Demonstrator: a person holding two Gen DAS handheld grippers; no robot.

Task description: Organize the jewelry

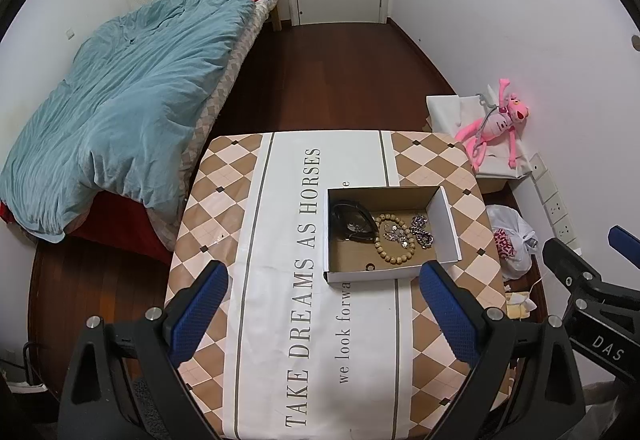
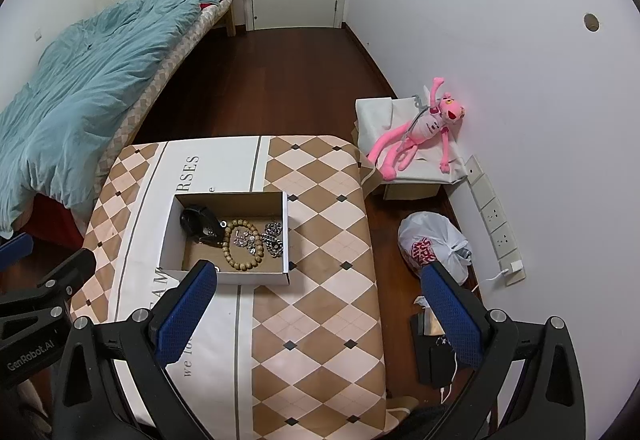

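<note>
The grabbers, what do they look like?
Both are black. The left grabber and the right grabber each have two fingers with bumpy blue pads, plus round silver bolts. White letters read DAS and GenRobot.AI.

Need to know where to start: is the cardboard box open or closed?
Open. The cardboard box has no lid on top, and the bead bracelet and silver chain inside are visible.
</note>
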